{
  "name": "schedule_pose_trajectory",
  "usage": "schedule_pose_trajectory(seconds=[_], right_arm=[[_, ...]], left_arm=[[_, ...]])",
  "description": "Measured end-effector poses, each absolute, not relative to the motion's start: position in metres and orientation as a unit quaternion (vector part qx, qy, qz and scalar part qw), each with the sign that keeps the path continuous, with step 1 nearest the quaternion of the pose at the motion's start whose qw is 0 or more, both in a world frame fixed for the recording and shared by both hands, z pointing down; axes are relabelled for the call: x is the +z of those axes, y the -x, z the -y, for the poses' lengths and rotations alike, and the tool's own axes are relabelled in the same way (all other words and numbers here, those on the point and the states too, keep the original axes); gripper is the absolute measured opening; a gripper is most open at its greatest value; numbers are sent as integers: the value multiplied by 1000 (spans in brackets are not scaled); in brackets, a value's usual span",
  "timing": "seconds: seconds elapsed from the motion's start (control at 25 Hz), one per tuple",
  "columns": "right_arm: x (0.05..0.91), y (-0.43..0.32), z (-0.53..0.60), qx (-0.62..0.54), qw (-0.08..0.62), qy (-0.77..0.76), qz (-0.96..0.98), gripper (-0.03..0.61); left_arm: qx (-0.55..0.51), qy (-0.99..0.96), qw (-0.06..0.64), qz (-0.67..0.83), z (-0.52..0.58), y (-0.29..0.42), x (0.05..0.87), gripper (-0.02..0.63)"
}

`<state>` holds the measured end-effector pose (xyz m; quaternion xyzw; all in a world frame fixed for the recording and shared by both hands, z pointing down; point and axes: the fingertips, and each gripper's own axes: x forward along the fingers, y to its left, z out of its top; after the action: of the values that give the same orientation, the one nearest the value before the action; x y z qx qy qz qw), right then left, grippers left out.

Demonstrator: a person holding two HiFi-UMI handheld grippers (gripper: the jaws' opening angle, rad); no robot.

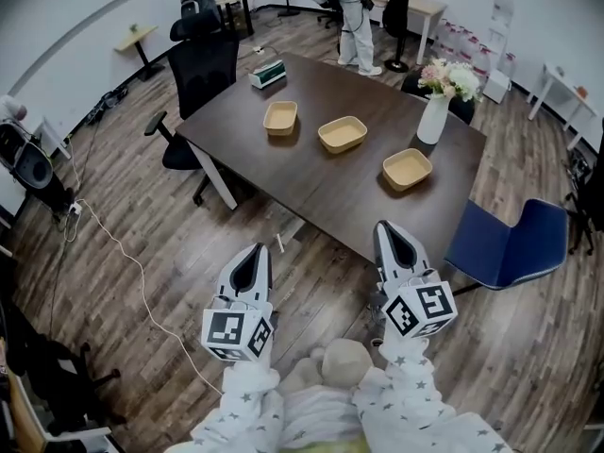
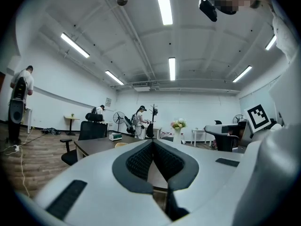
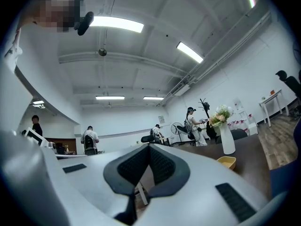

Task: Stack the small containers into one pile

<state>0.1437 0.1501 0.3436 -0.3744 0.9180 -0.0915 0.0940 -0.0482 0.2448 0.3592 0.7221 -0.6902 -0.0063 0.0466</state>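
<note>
Left tongs point(image 1: 253, 253) and right tongs point(image 1: 389, 226) both pinched shut, nothing between them, level over the wood floor point(image 1: 160, 215), just short of the worktop's point(image 1: 321, 187) near corner. Well beyond, three tan tubs in a row, apart from one another: left container point(image 1: 280, 117) toward the left corner, middle container point(image 1: 343, 133) mid-worktop, right container point(image 1: 407, 168) nearest the right tongs. White vase of flowers point(image 1: 433, 119) by the right corner. Blue chair point(image 1: 514, 243) alongside.

Open office room: wood-plank floor point(image 1: 142, 215), white walls point(image 1: 66, 8).
A dark table point(image 1: 330, 187) is flanked by a black office chair point(image 1: 200, 69) and a blue chair point(image 1: 514, 243); ceiling strip lights point(image 2: 163, 4) are seen lit overhead.
</note>
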Motion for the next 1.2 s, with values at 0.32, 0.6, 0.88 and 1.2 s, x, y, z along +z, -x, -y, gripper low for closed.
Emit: schedule_pose_trajectory(seconds=[0.32, 0.6, 0.88, 1.2], right_arm=[[365, -125, -120, -112, 74, 379, -916, 21], [374, -106, -63, -122, 67, 379, -915, 21], [364, -81, 2, -118, 63, 368, -920, 21], [357, -70, 69, -123, 70, 380, -914, 21]], left_arm=[[-4, -717, 67, 694, -218, 72, 378, 25], [1, -724, 74, 686, -160, 95, 384, 25], [0, -736, 70, 674, -91, 106, 373, 25], [1, -748, 57, 661, -16, 118, 358, 25]])
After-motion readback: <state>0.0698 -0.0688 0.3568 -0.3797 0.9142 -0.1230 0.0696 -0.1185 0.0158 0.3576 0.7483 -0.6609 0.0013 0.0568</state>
